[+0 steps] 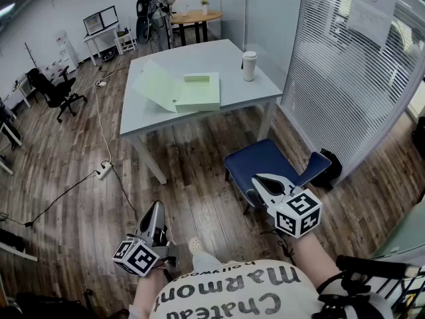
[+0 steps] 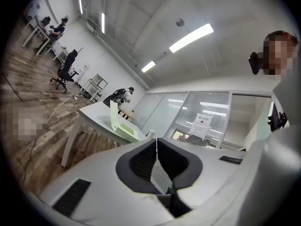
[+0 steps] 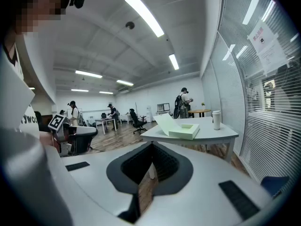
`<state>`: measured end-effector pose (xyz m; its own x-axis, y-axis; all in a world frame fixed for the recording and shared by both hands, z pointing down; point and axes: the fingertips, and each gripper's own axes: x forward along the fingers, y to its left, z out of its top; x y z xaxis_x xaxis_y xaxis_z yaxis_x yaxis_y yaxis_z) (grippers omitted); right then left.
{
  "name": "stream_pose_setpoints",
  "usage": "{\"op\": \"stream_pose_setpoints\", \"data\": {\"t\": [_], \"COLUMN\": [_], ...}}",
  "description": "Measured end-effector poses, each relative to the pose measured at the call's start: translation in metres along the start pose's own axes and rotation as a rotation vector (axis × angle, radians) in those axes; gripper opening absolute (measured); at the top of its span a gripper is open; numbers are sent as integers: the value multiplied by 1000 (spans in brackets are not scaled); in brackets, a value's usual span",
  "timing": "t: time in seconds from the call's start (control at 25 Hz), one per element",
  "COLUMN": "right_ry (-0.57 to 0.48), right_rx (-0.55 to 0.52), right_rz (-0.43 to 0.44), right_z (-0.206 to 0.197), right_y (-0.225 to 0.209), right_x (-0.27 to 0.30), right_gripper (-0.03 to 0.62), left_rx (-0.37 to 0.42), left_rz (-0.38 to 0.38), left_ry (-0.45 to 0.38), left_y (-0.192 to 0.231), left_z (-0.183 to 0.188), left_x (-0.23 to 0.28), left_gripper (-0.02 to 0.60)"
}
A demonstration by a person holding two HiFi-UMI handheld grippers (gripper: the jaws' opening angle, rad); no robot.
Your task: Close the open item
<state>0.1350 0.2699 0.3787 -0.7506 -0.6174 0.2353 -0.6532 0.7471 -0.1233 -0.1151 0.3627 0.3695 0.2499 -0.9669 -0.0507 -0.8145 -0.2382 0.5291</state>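
1. The wooden floor point(image 1: 80, 178) fills most of the head view, and a white power strip point(image 1: 103, 171) with its cable lies on it at 9 o'clock from the centre.
2. A pale grey tabletop point(image 1: 153, 115) stands at 12 o'clock from the person, well apart from both tools.
3. A blue chair point(image 1: 262, 161) sits at 5 o'clock from the tabletop, just beyond the right tool.
4. The light green box point(image 1: 199, 93) rests near the tabletop's front edge. It is open, with the lid point(image 1: 156, 85) flopped out to 9 o'clock of the tray and lying tilted.
5. A white cup point(image 1: 249, 66) stands upright at 2 o'clock from the box, apart from it.
6. The left tool point(image 1: 157, 211) is low at 7 o'clock in the head view. In the left gripper view its jaws meet at the tips with nothing between them.
7. The right tool point(image 1: 262, 180) is at 5 o'clock. In the right gripper view its jaws also meet at the tips and hold nothing, and the box shows far ahead at 12 o'clock.
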Motion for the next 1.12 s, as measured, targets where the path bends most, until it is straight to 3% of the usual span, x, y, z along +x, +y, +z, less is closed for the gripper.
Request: {"op": "stream_pose_setpoints", "data": {"t": [0.32, 0.64, 0.88, 1.12], "right_ry": [1, -15, -14, -54], "right_rx": [-2, 48, 69, 61], "right_rz": [-9, -34, -74, -114], "right_z": [5, 8, 24, 63], "right_y": [-1, -11, -24, -32], "right_x": [-1, 26, 76, 146], "right_gripper": [-2, -2, -2, -2], "left_rx": [-7, 9, 30, 93], "left_rz": [0, -24, -44, -62], "left_ry": [-3, 7, 27, 47], "left_y": [-3, 22, 65, 119], "left_z": [6, 15, 36, 88], "left_x": [-2, 15, 57, 106], "left_gripper": [7, 7, -5, -5]}}
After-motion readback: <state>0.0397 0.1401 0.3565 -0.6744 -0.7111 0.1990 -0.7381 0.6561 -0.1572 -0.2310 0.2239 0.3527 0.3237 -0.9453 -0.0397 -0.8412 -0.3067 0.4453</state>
